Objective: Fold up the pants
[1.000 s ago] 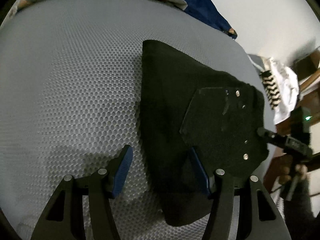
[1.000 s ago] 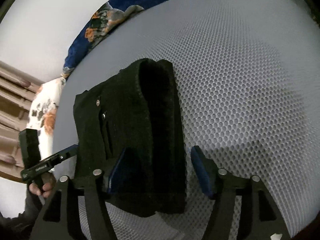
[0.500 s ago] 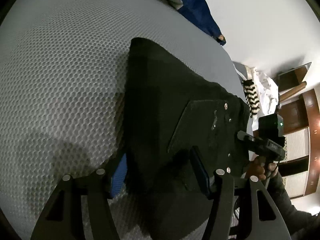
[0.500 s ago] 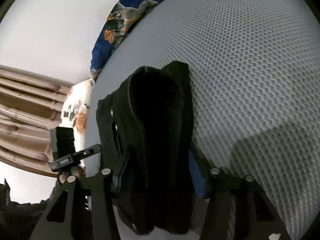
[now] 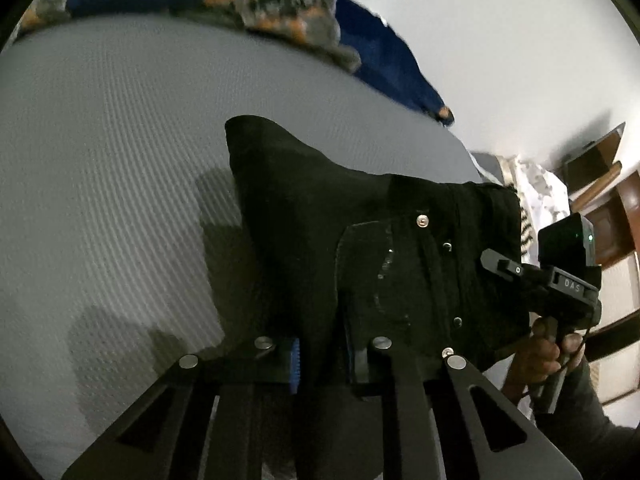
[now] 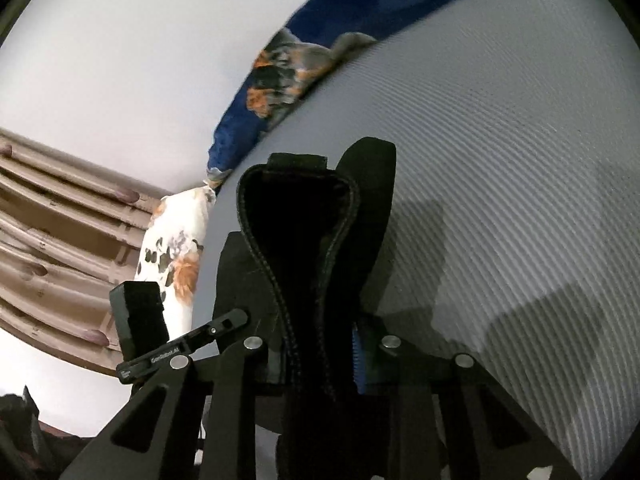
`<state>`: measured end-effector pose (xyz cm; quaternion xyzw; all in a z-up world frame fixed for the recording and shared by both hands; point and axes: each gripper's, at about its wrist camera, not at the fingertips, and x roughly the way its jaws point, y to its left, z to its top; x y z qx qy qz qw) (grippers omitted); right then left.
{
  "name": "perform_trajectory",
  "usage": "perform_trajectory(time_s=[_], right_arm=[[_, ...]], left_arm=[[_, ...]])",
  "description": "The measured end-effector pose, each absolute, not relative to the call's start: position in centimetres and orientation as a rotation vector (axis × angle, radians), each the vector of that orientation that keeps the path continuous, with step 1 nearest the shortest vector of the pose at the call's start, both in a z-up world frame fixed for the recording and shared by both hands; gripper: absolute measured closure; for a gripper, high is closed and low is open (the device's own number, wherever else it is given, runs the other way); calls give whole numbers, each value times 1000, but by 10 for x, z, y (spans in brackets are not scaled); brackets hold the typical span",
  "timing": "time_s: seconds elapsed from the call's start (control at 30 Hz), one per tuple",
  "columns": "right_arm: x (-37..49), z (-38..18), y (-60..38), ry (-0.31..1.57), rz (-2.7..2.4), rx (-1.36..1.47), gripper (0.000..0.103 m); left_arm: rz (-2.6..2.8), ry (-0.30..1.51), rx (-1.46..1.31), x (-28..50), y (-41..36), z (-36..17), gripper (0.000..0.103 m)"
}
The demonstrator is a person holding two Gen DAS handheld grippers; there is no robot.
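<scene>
The folded black pants (image 5: 360, 240) hang lifted above the grey mesh mattress (image 5: 100, 180). A back pocket with metal rivets faces the left wrist camera. My left gripper (image 5: 322, 364) is shut on one end of the folded stack. My right gripper (image 6: 316, 356) is shut on the other end, where the stitched hem edges (image 6: 288, 280) stand up between its blue pads. The right gripper also shows in the left wrist view (image 5: 556, 276), and the left gripper in the right wrist view (image 6: 160, 336).
A blue, orange-patterned blanket (image 5: 280, 20) lies along the far edge of the mattress by the white wall. A white patterned pillow (image 6: 176, 248) and a wooden headboard (image 6: 52, 240) are at one side. Wooden furniture (image 5: 600, 200) stands beyond the mattress.
Both grippers closed on the ends of the folded pants and lifted them off the mattress. The views tilted up toward the wall.
</scene>
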<state>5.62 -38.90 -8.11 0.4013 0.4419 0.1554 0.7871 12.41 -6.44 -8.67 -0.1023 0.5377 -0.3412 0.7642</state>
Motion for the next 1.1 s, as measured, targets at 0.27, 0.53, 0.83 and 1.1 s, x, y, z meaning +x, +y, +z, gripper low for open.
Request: perform_trajectory(time_s=[0.27, 0.53, 0.83, 1.1], right_arm=[[142, -75, -373, 953, 355, 819, 81], [195, -88, -353, 994, 306, 739, 81], [189, -108, -333, 1077, 52, 409, 49], [157, -85, -327, 1043, -5, 352, 49]], left_arm=[[-644, 1100, -190, 201, -47, -66, 87], [-571, 1097, -169, 255, -19, -76, 87], [-450, 1132, -121, 252, -8, -115, 58], [-326, 1069, 37, 211, -12, -100, 54]])
